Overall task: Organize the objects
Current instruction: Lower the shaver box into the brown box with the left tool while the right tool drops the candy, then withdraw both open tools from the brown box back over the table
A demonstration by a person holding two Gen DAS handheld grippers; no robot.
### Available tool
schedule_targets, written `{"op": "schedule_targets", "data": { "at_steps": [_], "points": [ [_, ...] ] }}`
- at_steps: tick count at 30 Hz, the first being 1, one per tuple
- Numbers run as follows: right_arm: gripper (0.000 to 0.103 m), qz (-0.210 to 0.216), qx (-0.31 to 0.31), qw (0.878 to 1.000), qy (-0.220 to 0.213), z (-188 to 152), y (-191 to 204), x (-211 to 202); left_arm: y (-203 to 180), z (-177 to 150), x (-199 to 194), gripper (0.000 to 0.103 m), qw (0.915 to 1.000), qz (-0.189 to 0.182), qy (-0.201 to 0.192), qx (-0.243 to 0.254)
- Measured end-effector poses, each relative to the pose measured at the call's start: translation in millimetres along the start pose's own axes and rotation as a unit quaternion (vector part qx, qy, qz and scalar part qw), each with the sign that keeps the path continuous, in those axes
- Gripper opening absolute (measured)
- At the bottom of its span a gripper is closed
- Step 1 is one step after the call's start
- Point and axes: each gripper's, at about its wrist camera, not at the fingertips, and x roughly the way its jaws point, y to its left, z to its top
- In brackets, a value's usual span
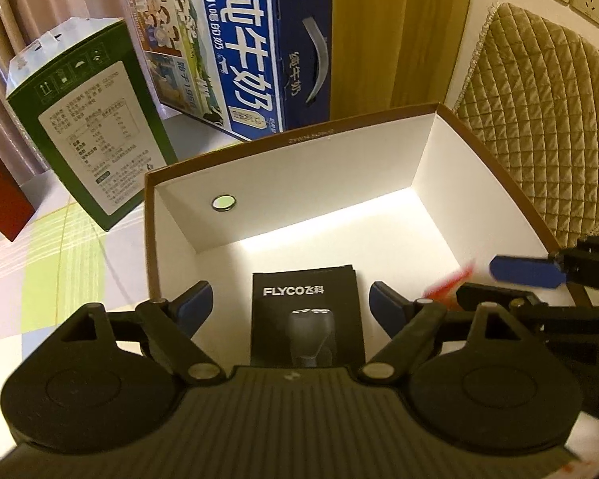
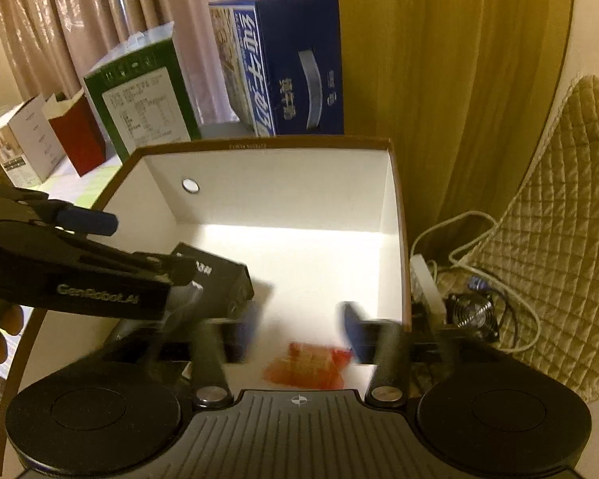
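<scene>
Presently, everything is being placed against the open white-lined box (image 1: 427, 147) on the bench (image 1: 60, 247). At its left, the black shaver carton (image 1: 305, 311) is being straddled by the left tool (image 1: 289, 303), whose pads are standing wide and clear of it. Toward its right, the blurred red packet (image 2: 305, 365) is lying loose between the right tool's (image 2: 301, 329) half-parted pads, gripped by nothing. The carton risks being tipped or dragged by a catching pad, and the box wall is being crowded by the right tool.
</scene>
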Motion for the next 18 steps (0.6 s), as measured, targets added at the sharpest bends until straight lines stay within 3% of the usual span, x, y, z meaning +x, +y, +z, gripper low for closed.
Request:
{"op": "schedule_targets", "data": {
  "at_steps": [4,12,18],
  "points": [
    [0.063,0.005,-0.008,1.0,-0.007,-3,4,-10,6,-1,-11,0.088,0.9999,-0.01,-0.009,-0.003],
    [0.085,0.028,0.012,0.999,-0.029,-17,7,-45,13,-12,-44,0.093,0.9992,-0.03,-0.025,0.001],
    [0.095,0.04,0.035,0.998,-0.043,-27,9,-73,16,-26,-70,0.095,0.9986,-0.045,-0.029,-0.003]
  ]
}}
